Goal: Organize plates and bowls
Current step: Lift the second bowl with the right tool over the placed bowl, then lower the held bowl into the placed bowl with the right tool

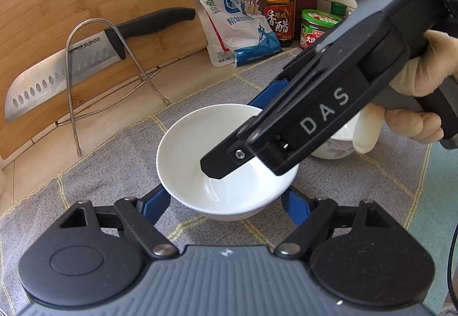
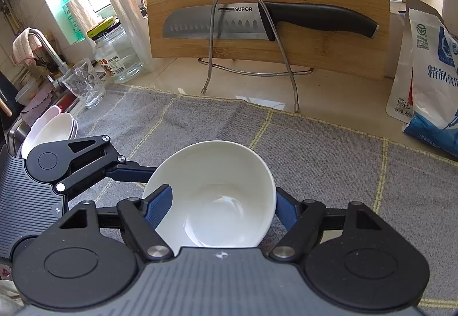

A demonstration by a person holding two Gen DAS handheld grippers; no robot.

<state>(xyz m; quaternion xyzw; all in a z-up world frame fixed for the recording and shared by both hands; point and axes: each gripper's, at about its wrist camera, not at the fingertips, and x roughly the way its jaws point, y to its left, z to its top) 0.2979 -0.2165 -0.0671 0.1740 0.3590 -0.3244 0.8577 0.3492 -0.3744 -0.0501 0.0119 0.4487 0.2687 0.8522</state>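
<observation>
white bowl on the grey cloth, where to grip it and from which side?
Grip the white bowl by its rim, coming from above: it sits upright and open on the grey cloth, so a finger can go inside the wall, one outside. Its smooth, flared sides give a poorer hold.
</observation>
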